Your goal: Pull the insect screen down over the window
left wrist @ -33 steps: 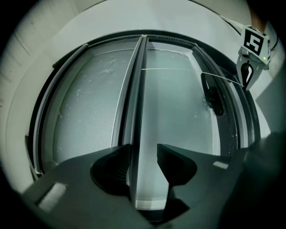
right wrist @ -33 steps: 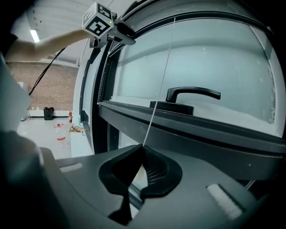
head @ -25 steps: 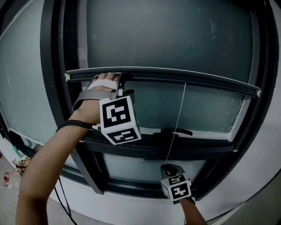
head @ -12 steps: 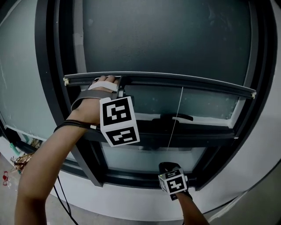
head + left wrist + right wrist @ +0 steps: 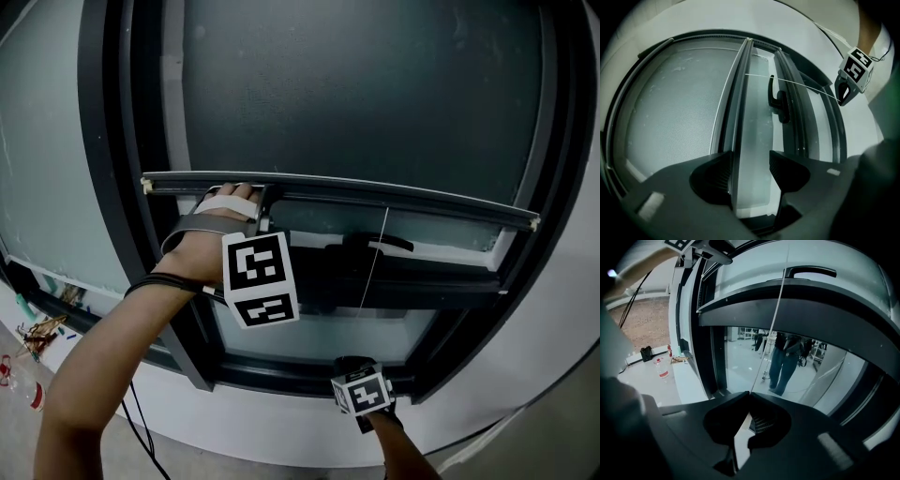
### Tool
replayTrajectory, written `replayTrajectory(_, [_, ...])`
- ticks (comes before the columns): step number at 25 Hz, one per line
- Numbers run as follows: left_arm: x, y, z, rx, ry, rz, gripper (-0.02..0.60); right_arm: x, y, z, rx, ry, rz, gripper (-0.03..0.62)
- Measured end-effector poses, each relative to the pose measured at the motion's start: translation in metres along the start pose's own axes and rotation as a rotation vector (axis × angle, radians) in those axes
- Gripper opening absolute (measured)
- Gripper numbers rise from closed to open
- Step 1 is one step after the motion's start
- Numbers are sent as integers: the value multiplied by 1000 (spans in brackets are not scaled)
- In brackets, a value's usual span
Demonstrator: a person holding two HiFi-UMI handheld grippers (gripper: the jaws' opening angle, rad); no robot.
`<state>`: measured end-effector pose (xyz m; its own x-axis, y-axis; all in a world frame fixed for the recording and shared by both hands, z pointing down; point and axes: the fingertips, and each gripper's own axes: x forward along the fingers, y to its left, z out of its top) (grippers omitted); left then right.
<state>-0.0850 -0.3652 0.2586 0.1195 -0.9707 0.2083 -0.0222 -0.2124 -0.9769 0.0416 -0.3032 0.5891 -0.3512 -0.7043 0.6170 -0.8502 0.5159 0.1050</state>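
left gripper (image 5: 261,197): released. The jaws have just been opening and stand apart around the screen's bottom bar (image 5: 422,194). In the left gripper view the bar's edge runs close along one pad and the other pad is clear of it.
right gripper (image 5: 359,363): clenched on the pull cord (image 5: 375,272). The right gripper view shows the jaws meeting on the cord, with the gripper low, near the window's lower frame (image 5: 281,375).
pull cord: a thin white line running straight up from the right gripper to the bottom bar, passing in front of the window handle (image 5: 375,242).
insect screen (image 5: 366,94): the mesh covers the upper part of the window. The bottom bar sits roughly level, just above the handle, and the pane under the bar is uncovered.
left hand (image 5: 211,239): strapped into the gripper, with the marker cube (image 5: 261,279) below the bar.
container: a bottle (image 5: 661,370) on the floor left of the window, seen in the right gripper view. Its contents cannot be told.
glass reflection: a person's legs (image 5: 783,366) in the lower pane.
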Motion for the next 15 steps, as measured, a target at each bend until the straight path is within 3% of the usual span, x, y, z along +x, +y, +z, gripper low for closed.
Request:
replayTrajectory(5, [4, -7, -1, -4, -3, -3, 288, 4, 5, -2, 0, 3, 14, 6])
replayTrajectory(15, [7, -14, 0, -10, 2, 39, 264, 11, 6, -13, 5, 35, 40, 6])
